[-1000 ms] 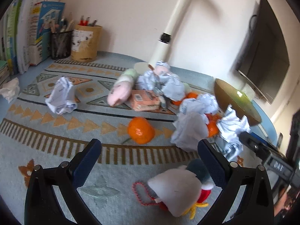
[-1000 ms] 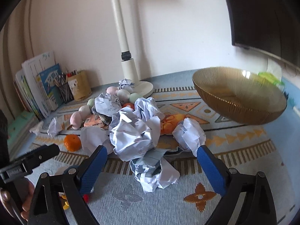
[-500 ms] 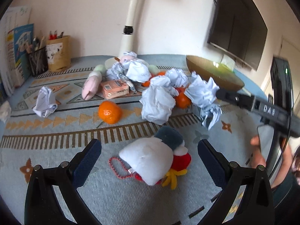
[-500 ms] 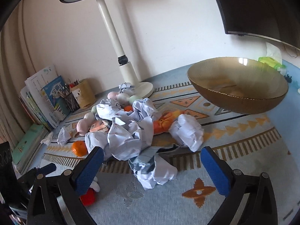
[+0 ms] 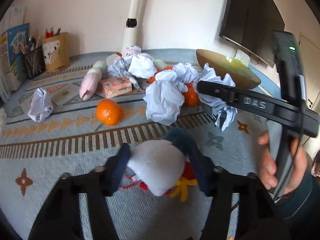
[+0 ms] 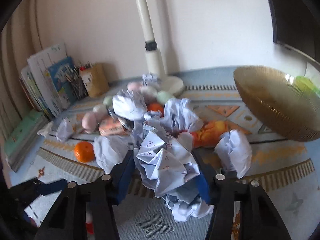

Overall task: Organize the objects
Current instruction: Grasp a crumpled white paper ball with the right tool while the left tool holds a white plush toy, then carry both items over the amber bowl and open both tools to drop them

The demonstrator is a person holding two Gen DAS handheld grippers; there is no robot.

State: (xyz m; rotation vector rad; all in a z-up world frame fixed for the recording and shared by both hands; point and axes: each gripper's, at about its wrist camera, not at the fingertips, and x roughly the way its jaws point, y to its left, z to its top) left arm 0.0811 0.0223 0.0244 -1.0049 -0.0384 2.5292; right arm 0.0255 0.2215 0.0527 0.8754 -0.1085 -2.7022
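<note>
A white plush toy (image 5: 158,164) with a dark blue cap, red and yellow parts lies on the patterned cloth, near the bottom of the left wrist view. My left gripper (image 5: 160,170) is closing its jaws and its blue pads press the toy from both sides. In the right wrist view, a crumpled paper ball (image 6: 164,156) with red writing fills the gap of my right gripper (image 6: 165,172). Those jaws are closing too, and both pads touch the paper. A person's hand (image 5: 280,170) holds the right gripper at the right of the left wrist view.
More crumpled paper (image 5: 166,100), oranges (image 5: 109,112), a pink box (image 5: 117,86) and pastel soft toys are piled mid-table. An amber ribbed bowl (image 6: 276,108) stands at the right. A lamp post (image 6: 152,46), pen cups (image 5: 56,52) and books (image 6: 50,80) line the back wall.
Both grippers went from wide open to closed in. The left one now grips the plush toy. The right one moved into the paper pile and took a crumpled ball.
</note>
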